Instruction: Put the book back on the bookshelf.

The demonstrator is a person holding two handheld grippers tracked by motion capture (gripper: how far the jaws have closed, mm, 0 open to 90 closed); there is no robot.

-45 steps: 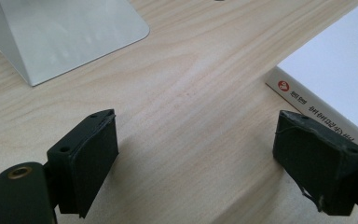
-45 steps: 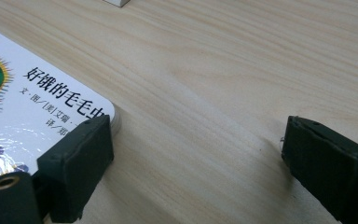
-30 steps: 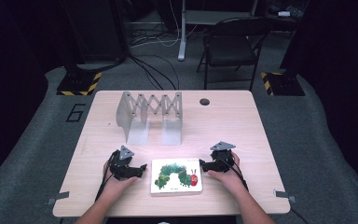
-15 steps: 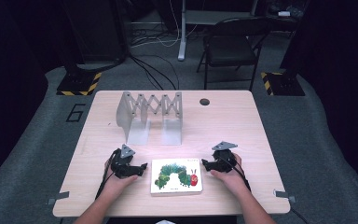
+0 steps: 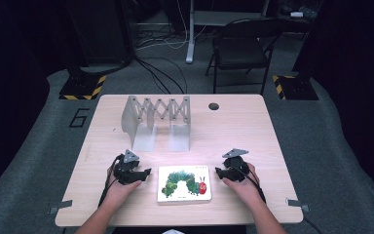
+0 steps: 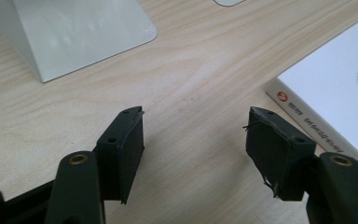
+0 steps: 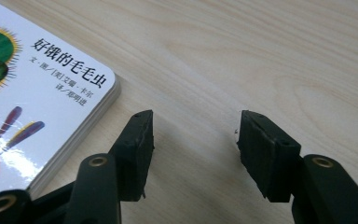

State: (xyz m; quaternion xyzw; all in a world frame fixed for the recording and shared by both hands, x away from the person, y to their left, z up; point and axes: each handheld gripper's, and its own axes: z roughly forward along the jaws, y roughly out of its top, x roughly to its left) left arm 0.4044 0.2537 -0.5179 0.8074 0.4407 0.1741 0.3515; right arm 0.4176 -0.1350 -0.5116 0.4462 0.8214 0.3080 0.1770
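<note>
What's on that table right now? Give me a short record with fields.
surface: wooden table
book: picture book with a caterpillar cover, lying flat near the front edge, between the two grippers
rack: metal folding rack standing farther back
left gripper: jaws apart, just been closing, nothing between them, book to one side, untouched
right gripper: jaws apart, just been closing, only bare table between them, beside the book's corner
hole: small dark hole near the table's far edge

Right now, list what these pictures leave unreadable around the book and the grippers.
- Book: cover lettering too small in the high view; cut off by the frame edge in both gripper views.
- Rack: its far side is hidden behind its own plates in the high view.
- Dark disc on the table: too small to identify.
</note>
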